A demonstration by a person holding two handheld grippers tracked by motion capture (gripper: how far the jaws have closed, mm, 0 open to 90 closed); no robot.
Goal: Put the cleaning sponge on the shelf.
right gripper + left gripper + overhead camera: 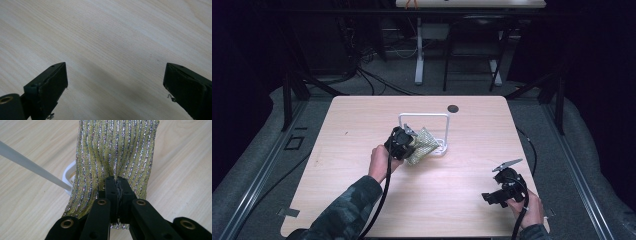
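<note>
In the left gripper view, the top edge of the picture cuts off the glittery striped cloth, and the cloth covers most of the white wire rack behind it. In the high view, the left hand-held gripper hides the cloth's near edge, and the small dark spot near the counter's far edge is too small to identify.

left gripper: held in the left hand, forearm entering from the bottom left in a dark patterned sleeve, reaching forward toward mid-counter. fingers pressed together, pinching a fold of fabric. right gripper: held in the right hand near the front right edge, pointing left. fingers set wide apart with nothing between them, above bare surface.
</note>
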